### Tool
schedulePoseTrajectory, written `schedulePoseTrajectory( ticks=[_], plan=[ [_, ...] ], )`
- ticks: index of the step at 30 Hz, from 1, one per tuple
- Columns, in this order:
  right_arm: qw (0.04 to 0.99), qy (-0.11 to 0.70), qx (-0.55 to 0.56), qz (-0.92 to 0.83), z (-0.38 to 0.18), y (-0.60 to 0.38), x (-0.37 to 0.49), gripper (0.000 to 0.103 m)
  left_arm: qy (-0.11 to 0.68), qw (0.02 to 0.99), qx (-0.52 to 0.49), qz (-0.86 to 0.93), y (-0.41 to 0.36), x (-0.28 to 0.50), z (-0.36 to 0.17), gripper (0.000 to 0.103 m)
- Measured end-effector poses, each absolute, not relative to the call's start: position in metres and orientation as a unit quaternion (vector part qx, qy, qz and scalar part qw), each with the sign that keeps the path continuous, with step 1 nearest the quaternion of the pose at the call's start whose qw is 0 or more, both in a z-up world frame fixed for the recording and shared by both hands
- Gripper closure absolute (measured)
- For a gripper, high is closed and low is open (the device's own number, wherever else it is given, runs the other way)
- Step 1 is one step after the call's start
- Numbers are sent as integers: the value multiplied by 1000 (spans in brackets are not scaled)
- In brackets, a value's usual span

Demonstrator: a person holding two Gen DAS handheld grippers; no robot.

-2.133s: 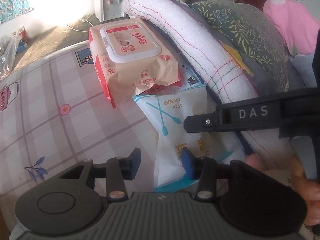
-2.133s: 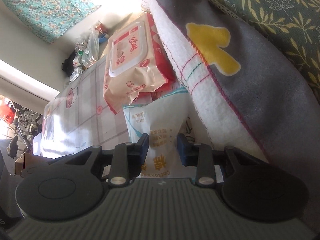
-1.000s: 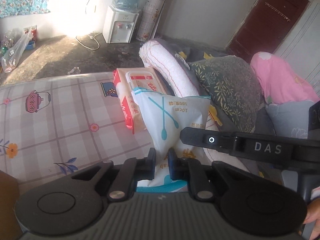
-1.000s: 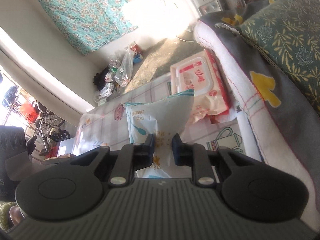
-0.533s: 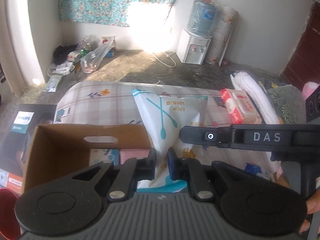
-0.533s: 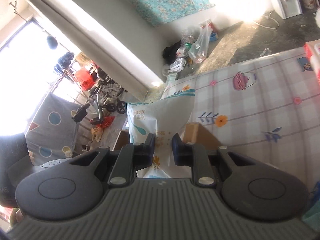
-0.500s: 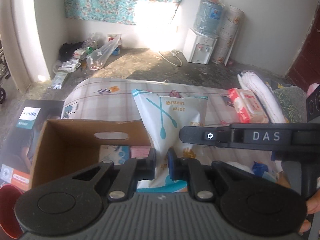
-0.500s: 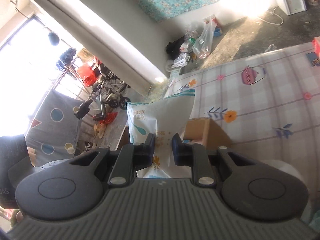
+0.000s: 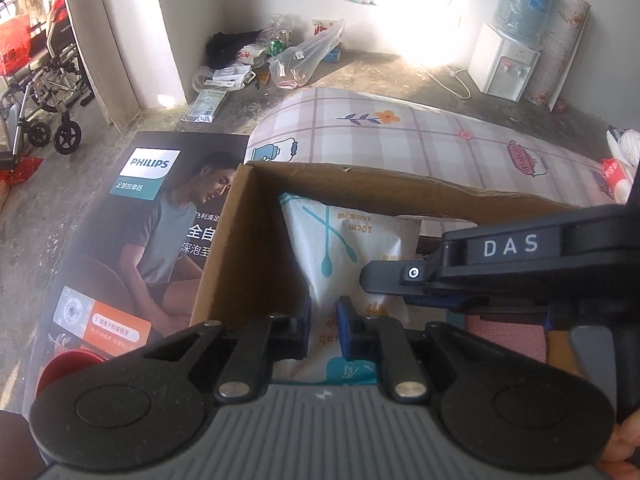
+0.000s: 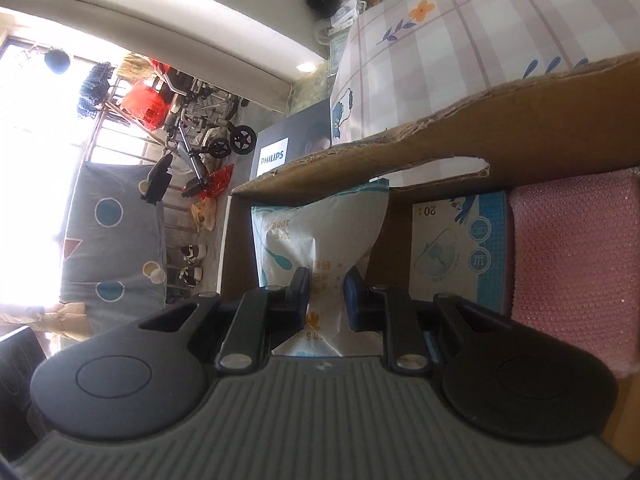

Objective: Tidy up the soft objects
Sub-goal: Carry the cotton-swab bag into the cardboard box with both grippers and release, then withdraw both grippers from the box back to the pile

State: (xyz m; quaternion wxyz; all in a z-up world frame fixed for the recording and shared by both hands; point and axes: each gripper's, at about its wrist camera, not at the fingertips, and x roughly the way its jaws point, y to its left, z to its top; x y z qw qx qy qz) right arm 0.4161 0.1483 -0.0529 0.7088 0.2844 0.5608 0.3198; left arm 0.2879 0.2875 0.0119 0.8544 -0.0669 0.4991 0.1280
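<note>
- Left hand-held gripper [image 9: 322, 326]: blue pads pinching the lower part of a white-and-teal swab packet [image 9: 344, 248], jaws nearly pressed together w/ only the thin plastic between them.
- Right hand-held gripper [image 10: 326, 294]: also pinching the same packet [image 10: 316, 240], narrow gap filled by the bag.
- In left wrist view the right tool's black arm marked "DAS" comes in from 3 o'clock, crossing in front of the packet's right edge; fingertips of a hand [image 9: 624, 436] show at 4 o'clock.
- Packet hangs inside the open cardboard box [image 9: 248, 248], against its left inner corner; top edge sits just below the box's far rim. Whether its bottom touches the box floor — can't tell, hidden by the tools.
- Box contents, right wrist view: a blue-and-white carton [image 10: 460, 248] at 3 o'clock of the packet, then a pink textured sponge-like block [image 10: 576, 264] further right, touching the carton. Far wall has a cut-out handle slot at approx 1 o'clock.
- Beyond the box at 12 o'clock: checked sheet w/ flower and teapot prints on the bed [image 9: 420, 136].
- At 9 o'clock of the box: dark Philips carton [image 9: 148, 216] lying flat on the floor; red round thing at 8 o'clock, partly hidden.
- Bkgd: white water dispenser [image 9: 504, 64] at 1 o'clock by the wall, plastic bags and clutter at 12, wheelchair [image 9: 44, 92] at 10 o'clock.
</note>
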Motion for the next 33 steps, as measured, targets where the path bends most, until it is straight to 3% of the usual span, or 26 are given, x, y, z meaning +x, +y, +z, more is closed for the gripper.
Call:
schedulePoseTrajectory(
  ticks=[2, 8, 12, 16, 20, 27, 33],
  plan=[
    [703, 565, 300, 309, -71, 154, 421, 86, 498, 855, -65, 132, 291, 290, 7, 81],
    [701, 578, 307, 282, -100, 165, 419, 82, 500, 855, -58, 125, 287, 290, 0, 79],
    [700, 580, 315, 272, -99, 165, 415, 62, 491, 859, -64, 130, 285, 287, 5, 67],
    [713, 560, 316, 278, -79, 154, 408, 54, 470, 869, -69, 136, 281, 275, 26, 46],
    [719, 539, 328, 291, -50, 134, 395, 50, 449, 880, -84, 130, 267, 253, 53, 36],
    [735, 485, 340, 329, 11, 55, 353, 46, 408, 907, -74, 65, 205, 212, 93, 29],
    [765, 438, 337, 332, 49, -75, 302, 39, 390, 918, -65, -25, 127, 186, 106, 27]
  ],
)
